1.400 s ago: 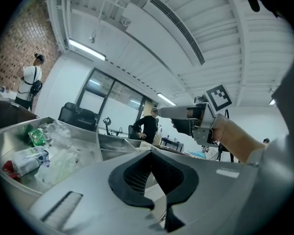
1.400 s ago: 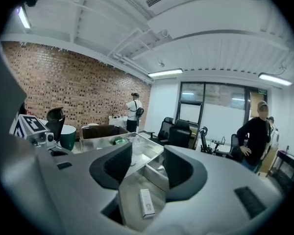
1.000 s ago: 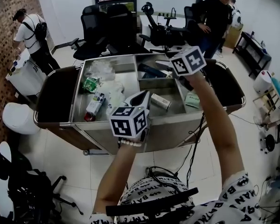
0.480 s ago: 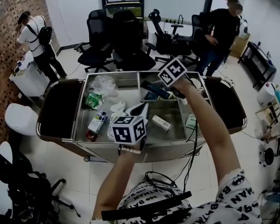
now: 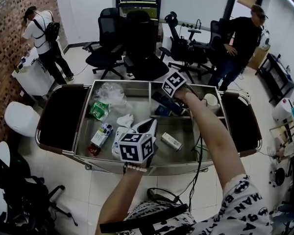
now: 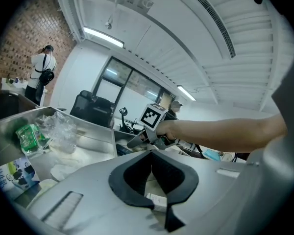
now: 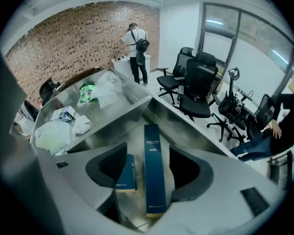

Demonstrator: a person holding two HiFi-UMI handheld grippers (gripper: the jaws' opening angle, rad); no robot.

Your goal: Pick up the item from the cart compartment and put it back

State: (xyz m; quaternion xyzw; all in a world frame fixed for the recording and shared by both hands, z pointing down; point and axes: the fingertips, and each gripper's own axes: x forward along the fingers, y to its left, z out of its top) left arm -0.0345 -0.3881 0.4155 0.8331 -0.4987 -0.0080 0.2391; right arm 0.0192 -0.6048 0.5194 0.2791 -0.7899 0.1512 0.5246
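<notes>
Two boxes lay close under our right gripper | fingers apart, either side of the long blue box, flat in the cart's rear-right compartment | we judged a finger over the short box might snag both | left gripper fingers apart, empty
</notes>
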